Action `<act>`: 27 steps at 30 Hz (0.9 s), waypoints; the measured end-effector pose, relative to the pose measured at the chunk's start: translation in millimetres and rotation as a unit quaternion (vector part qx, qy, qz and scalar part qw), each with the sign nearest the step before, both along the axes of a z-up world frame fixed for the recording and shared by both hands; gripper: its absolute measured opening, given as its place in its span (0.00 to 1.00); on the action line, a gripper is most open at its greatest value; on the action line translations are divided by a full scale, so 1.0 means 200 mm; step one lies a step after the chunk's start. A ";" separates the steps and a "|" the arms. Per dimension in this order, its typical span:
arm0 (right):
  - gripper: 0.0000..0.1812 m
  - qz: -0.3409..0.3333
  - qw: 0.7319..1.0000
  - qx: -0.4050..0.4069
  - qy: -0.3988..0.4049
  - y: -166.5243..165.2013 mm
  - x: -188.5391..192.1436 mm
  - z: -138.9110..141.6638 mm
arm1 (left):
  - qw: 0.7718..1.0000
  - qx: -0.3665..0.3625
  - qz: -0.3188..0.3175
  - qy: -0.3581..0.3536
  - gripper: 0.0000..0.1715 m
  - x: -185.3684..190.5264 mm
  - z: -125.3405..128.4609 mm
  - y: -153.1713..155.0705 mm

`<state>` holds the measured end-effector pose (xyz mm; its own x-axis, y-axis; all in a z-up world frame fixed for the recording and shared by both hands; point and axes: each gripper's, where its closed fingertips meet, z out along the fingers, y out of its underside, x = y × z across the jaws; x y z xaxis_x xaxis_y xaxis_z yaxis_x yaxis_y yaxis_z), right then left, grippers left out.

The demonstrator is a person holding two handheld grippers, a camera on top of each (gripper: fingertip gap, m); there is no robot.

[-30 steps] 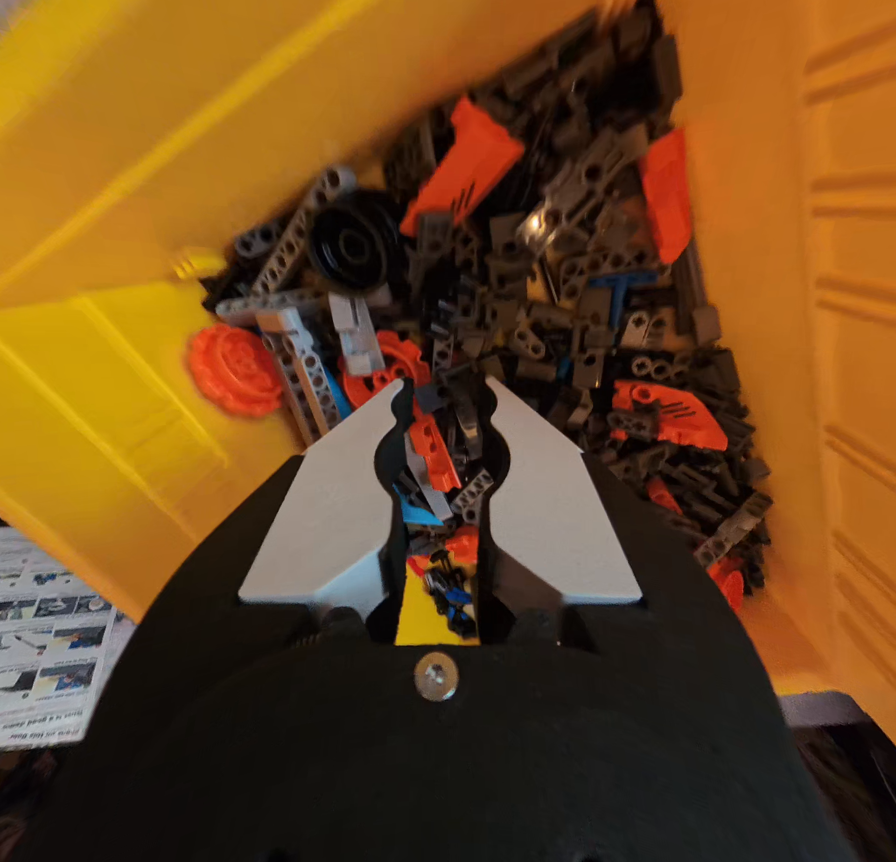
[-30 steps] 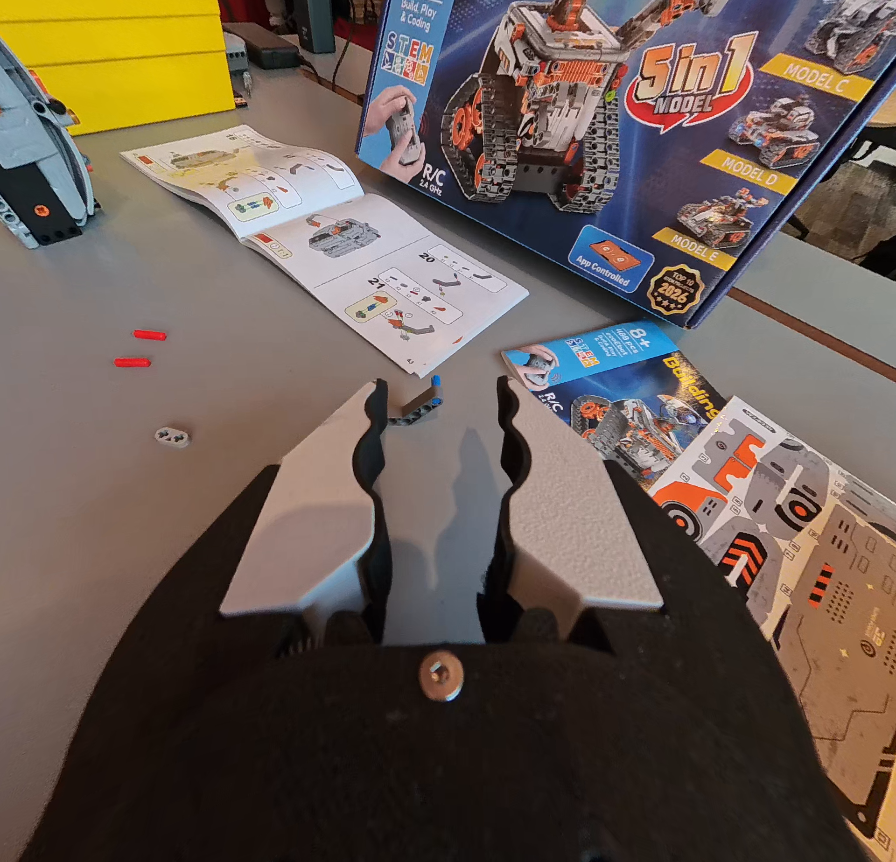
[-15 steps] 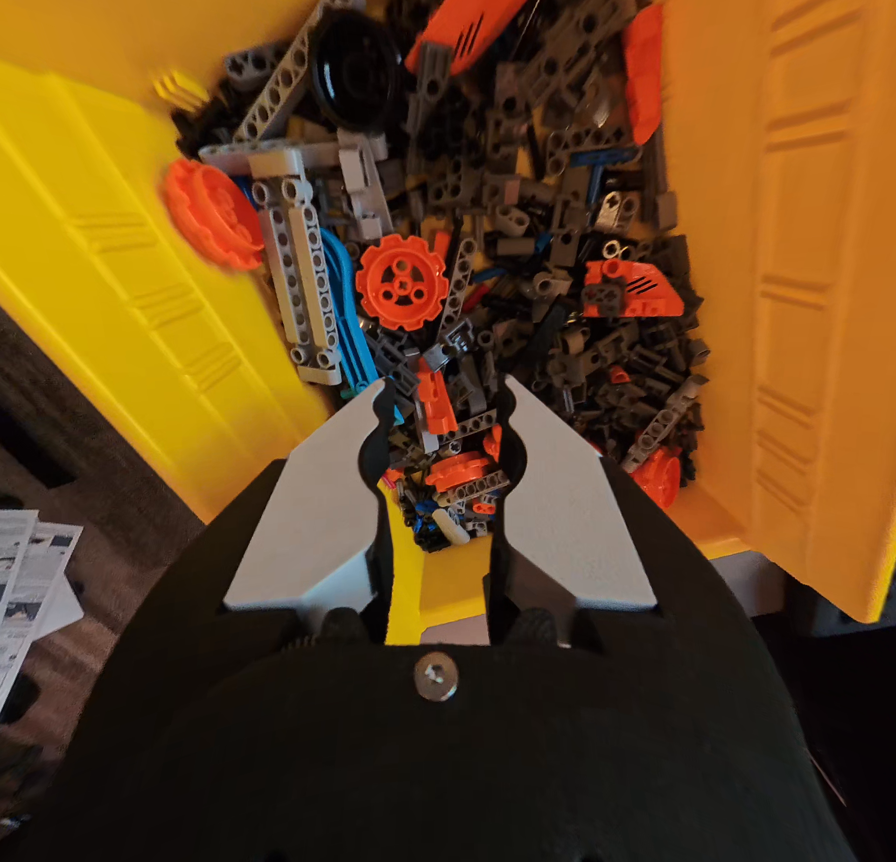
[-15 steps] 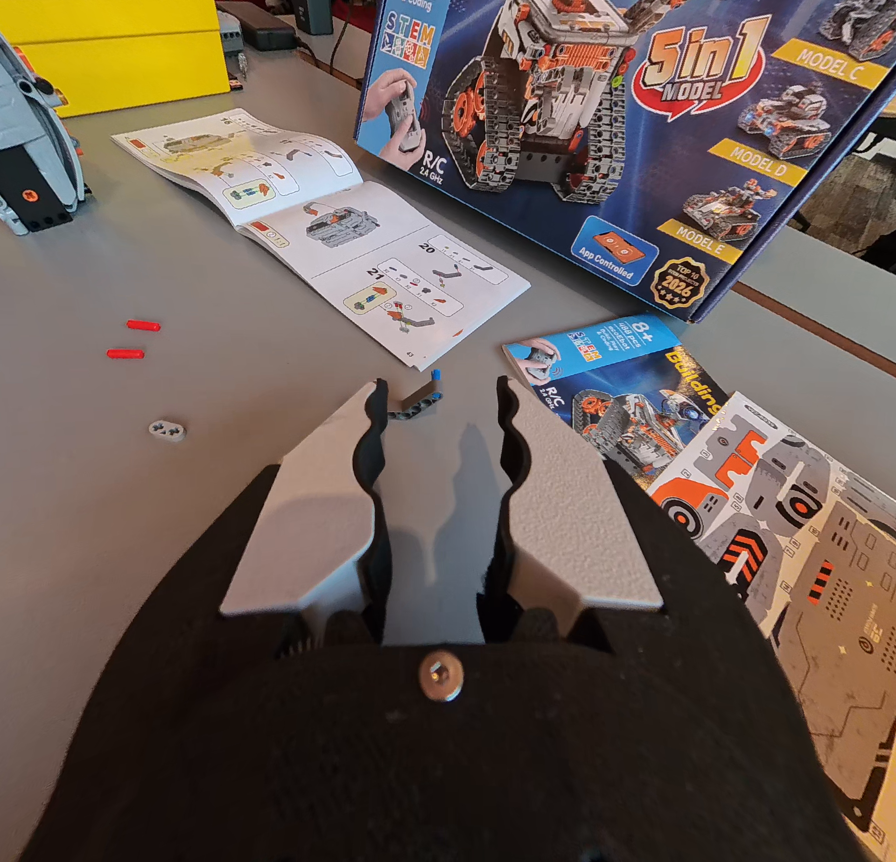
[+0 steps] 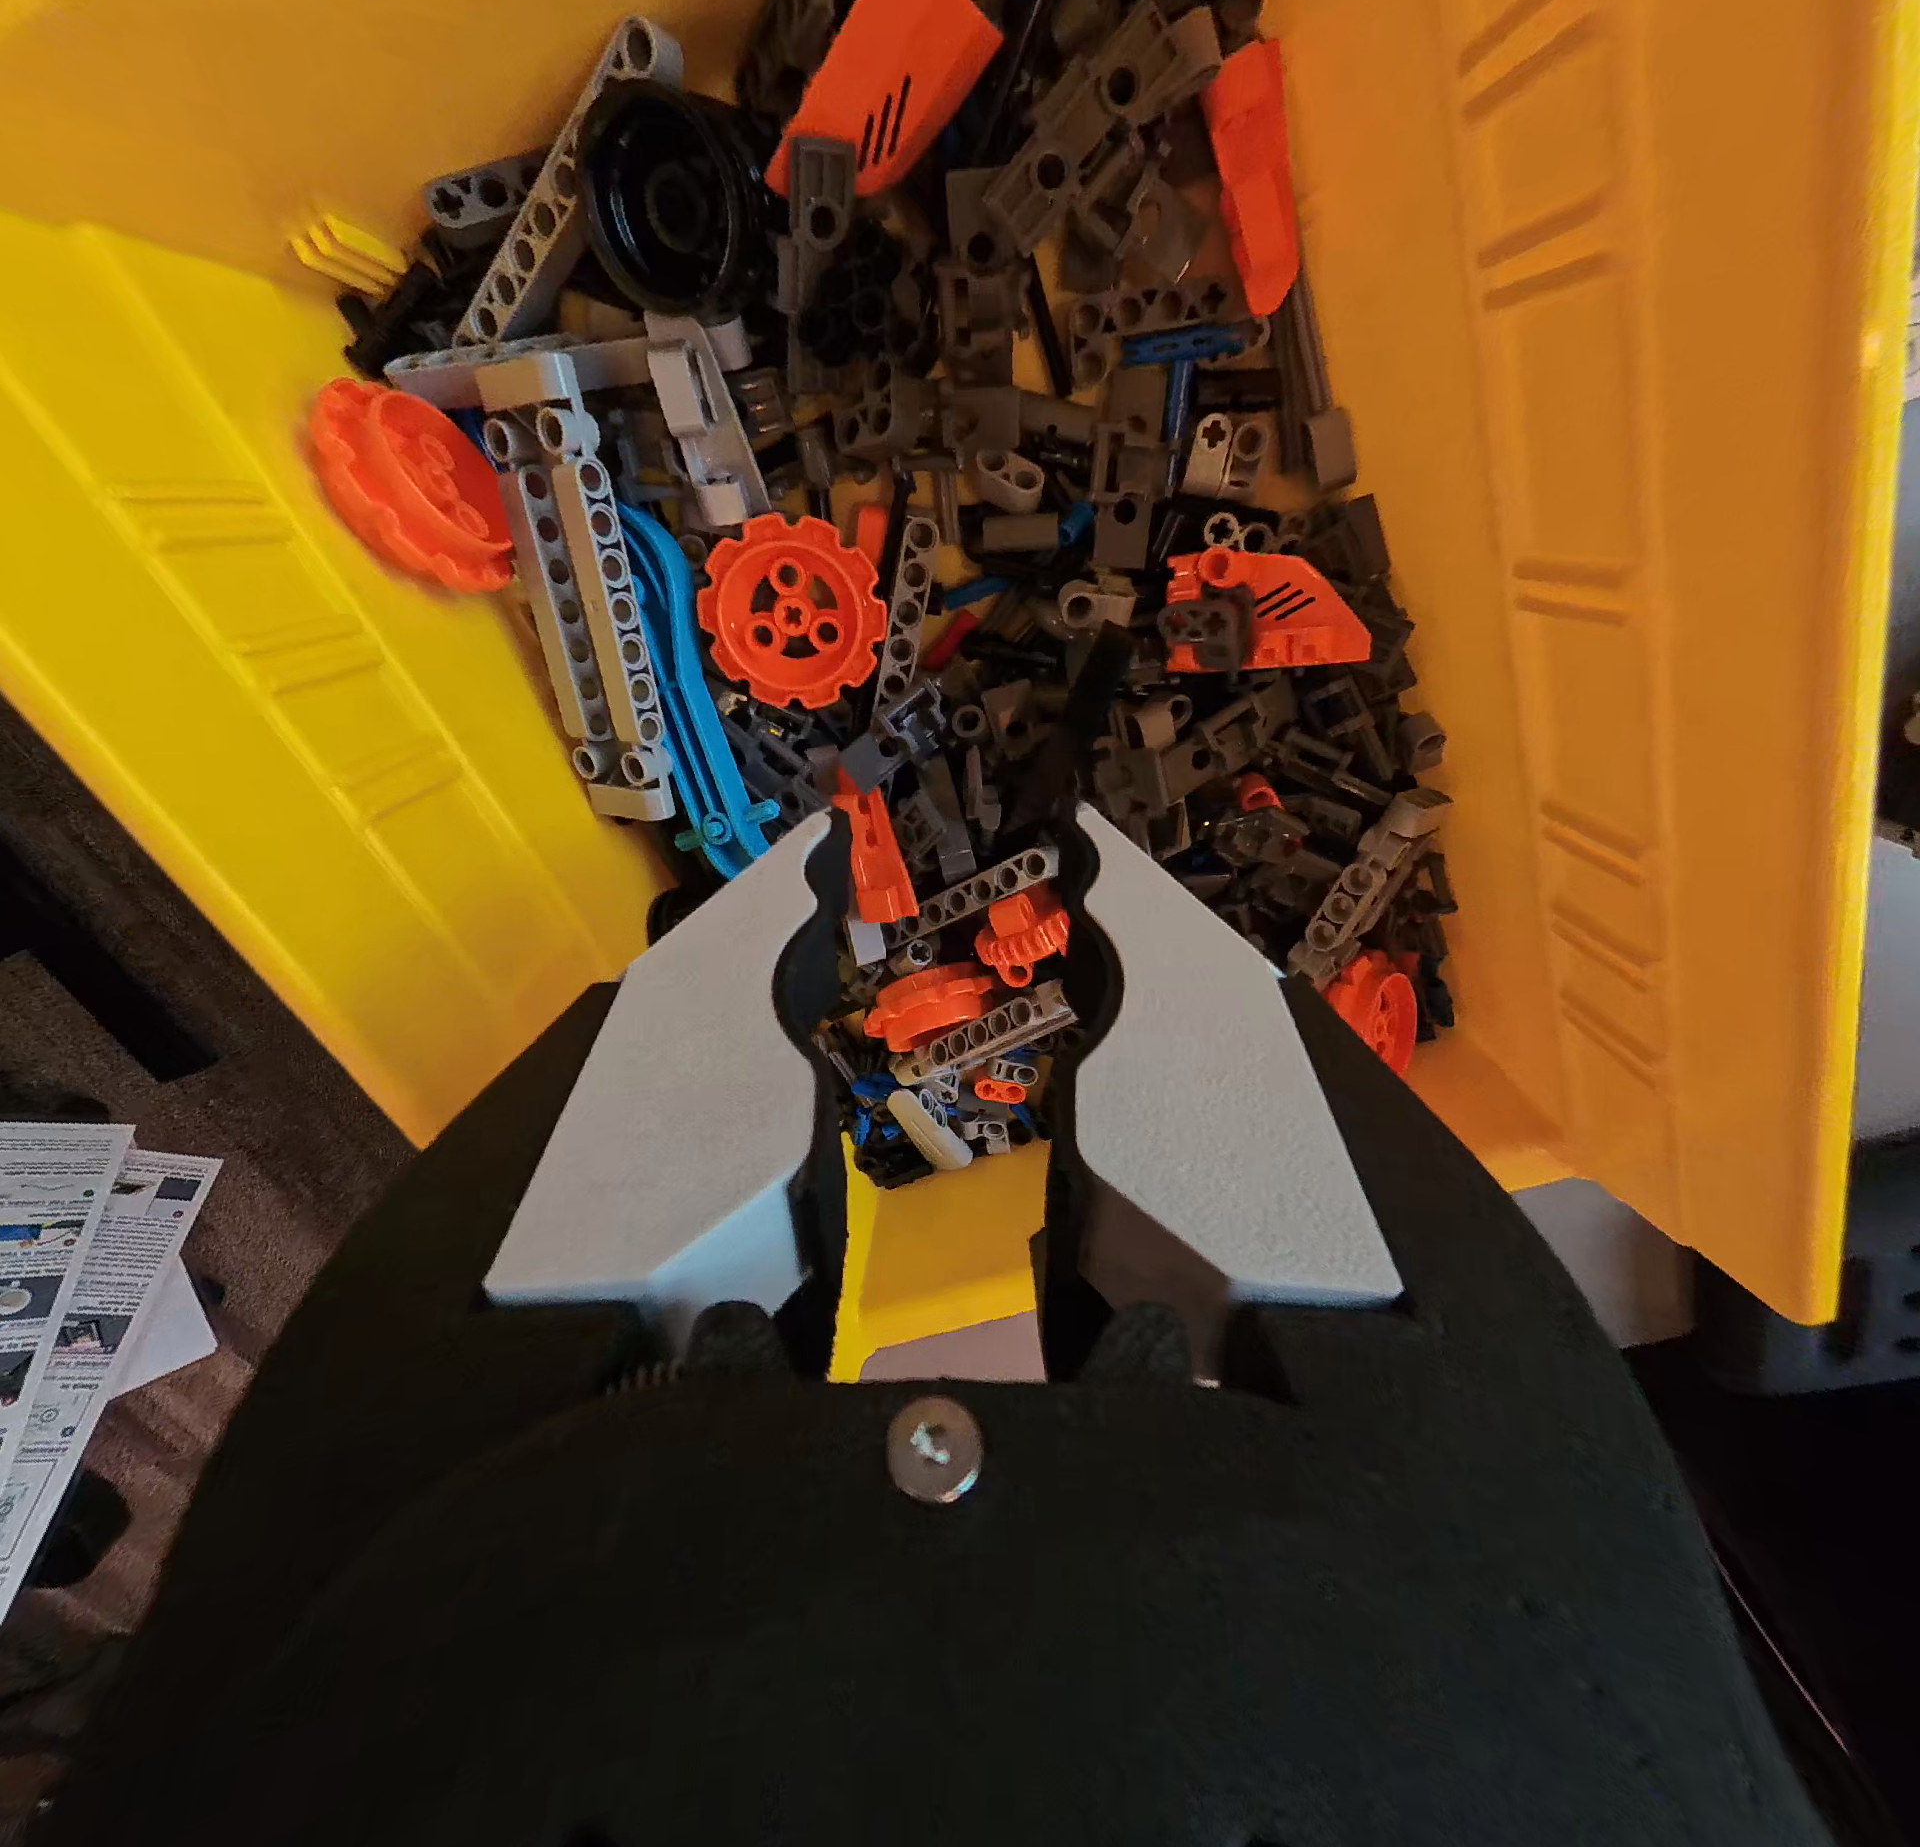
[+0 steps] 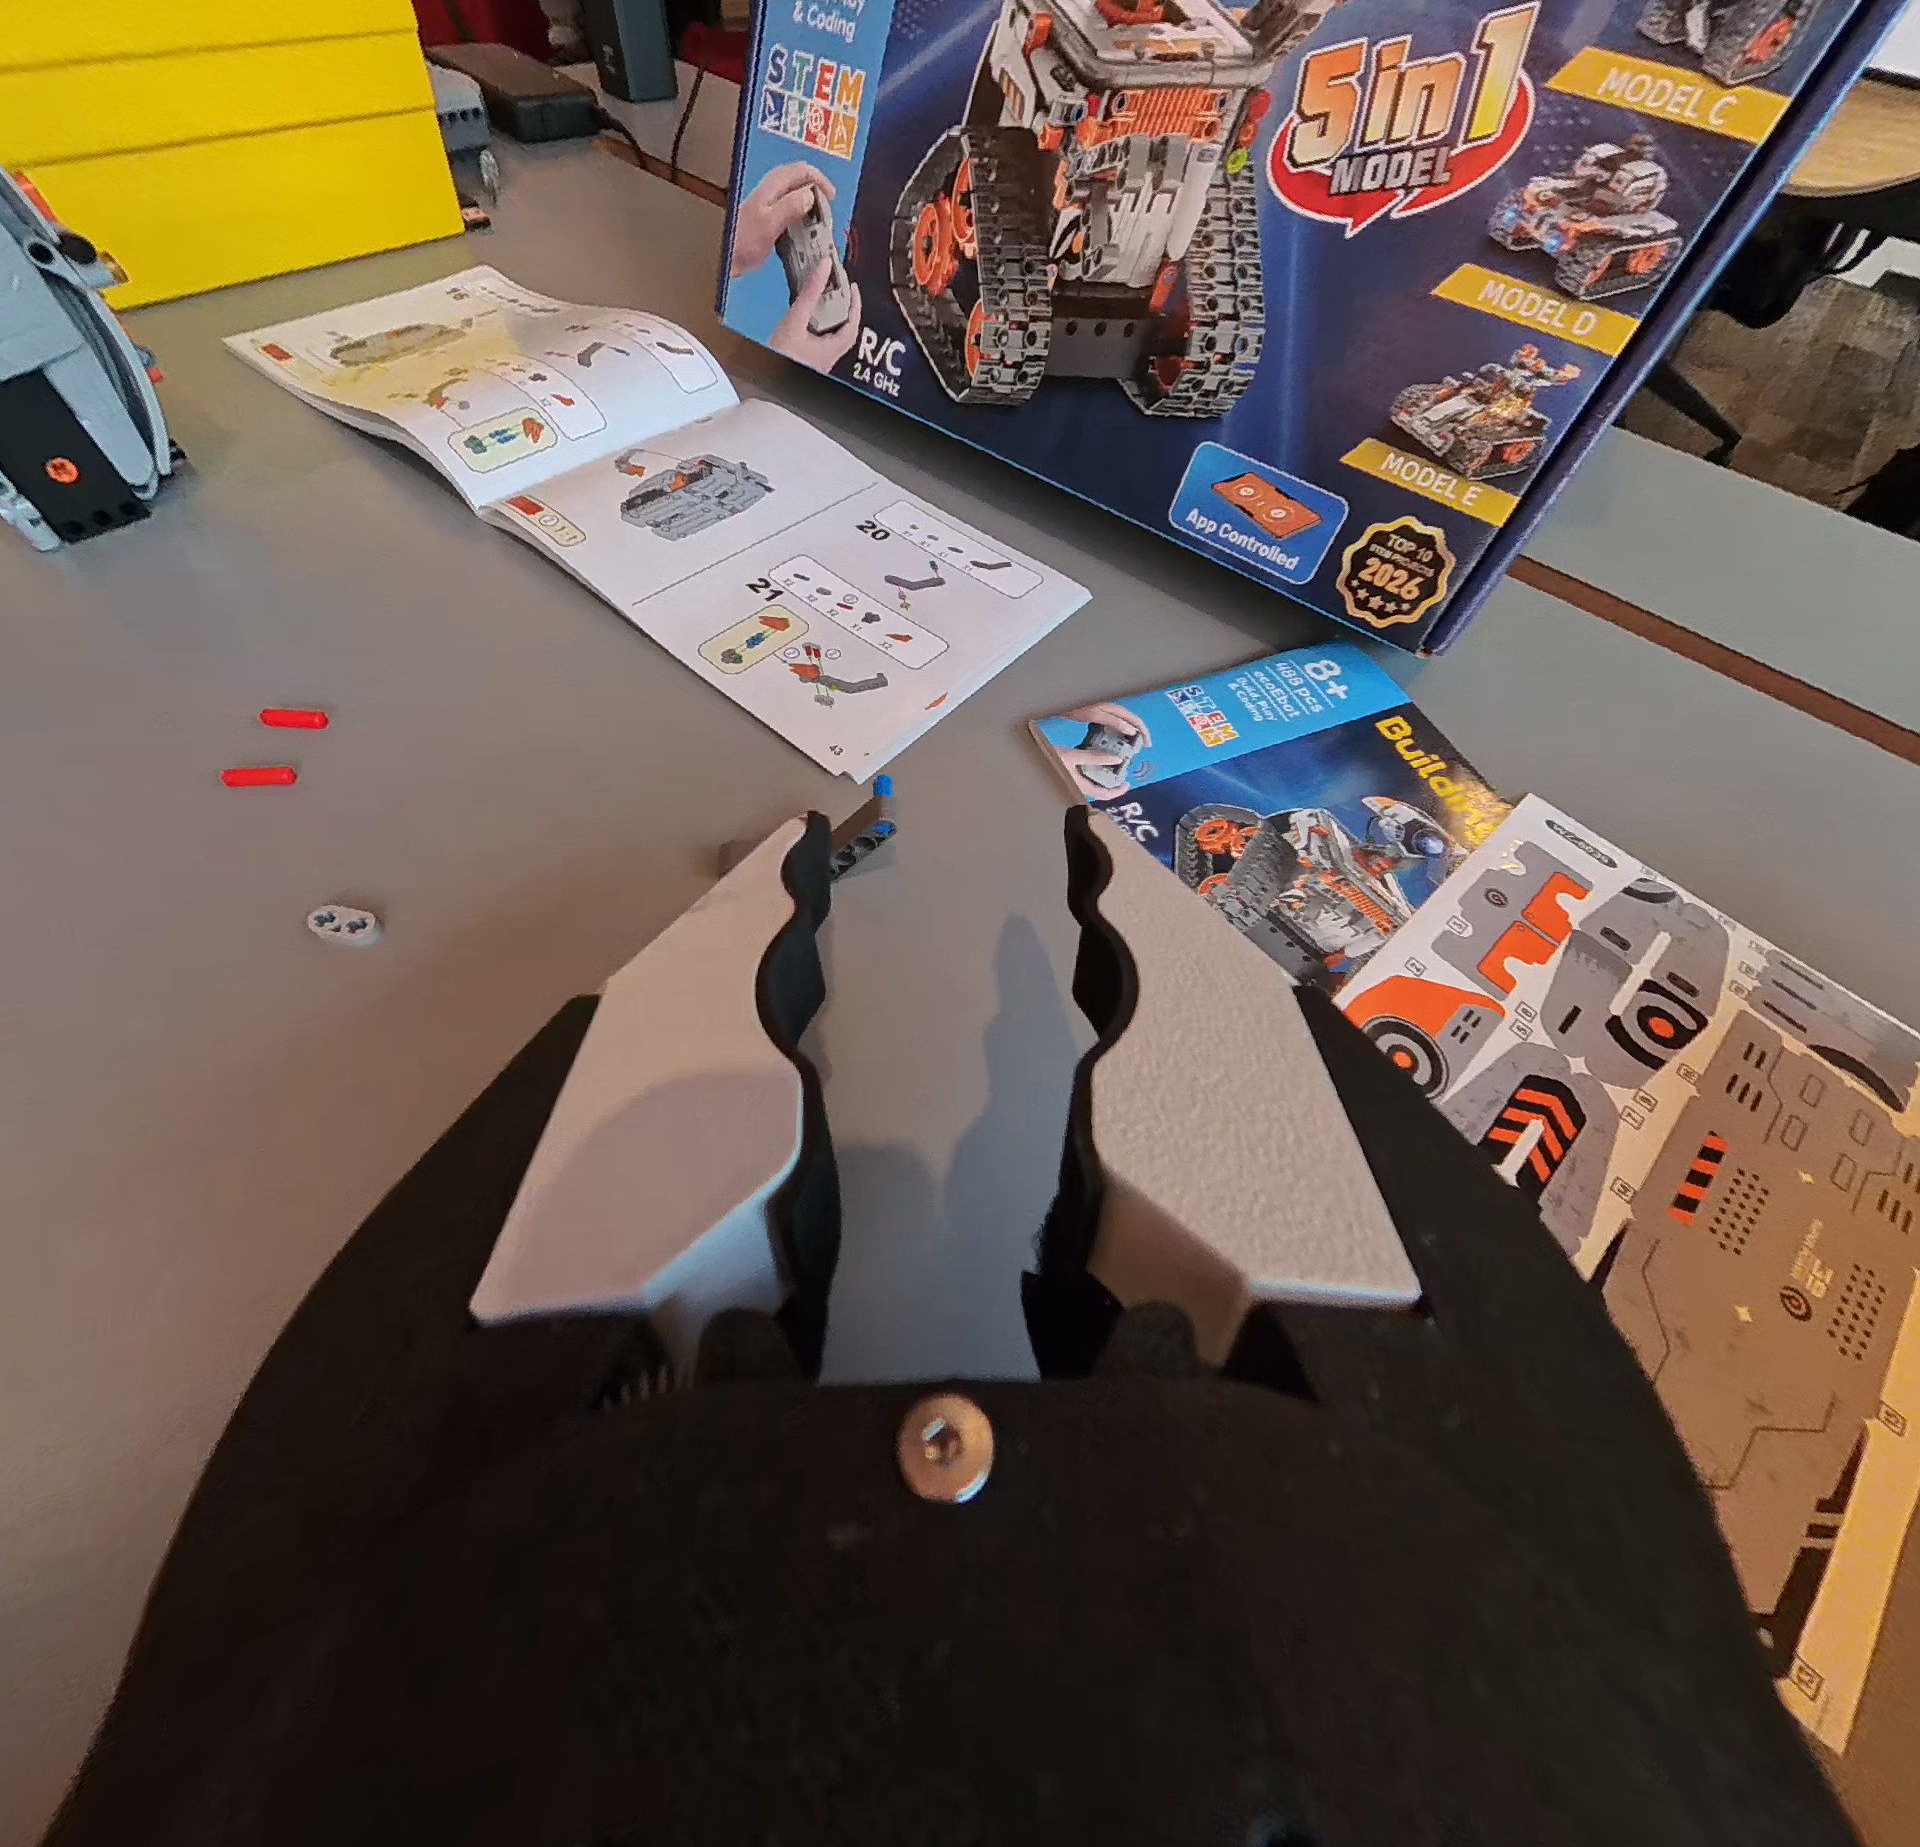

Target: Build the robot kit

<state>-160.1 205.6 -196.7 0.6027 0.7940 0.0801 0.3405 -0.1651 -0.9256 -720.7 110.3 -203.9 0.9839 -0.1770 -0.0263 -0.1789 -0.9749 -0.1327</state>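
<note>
Plainly, nothing is gripped; both tools are spread and empty. The glossy blue kit box (image 6: 1299, 239) stands on the matte grey table (image 6: 468, 966), the open instruction booklet (image 6: 665, 509) lying flat before it; the left gripper (image 5: 951, 841) hangs over a ribbed yellow plastic bin (image 5: 1662, 550) heaped with holed beams and an orange toothed wheel (image 5: 792, 610); the right gripper (image 6: 940, 831) hovers just beside a small grey beam with a blue pin (image 6: 868, 831).

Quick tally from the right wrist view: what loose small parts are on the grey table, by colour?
Red pins: 2
Light grey connector: 1
Dark grey beam with blue pins, by the open right gripper: 1
Total: 4 loose parts on the table.
</note>
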 end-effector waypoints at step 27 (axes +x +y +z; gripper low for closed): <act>0.25 0.041 0.999 -0.005 0.007 -0.07 -0.09 0.01 | 0.998 0.041 0.047 -0.029 0.27 0.03 -0.01 0.02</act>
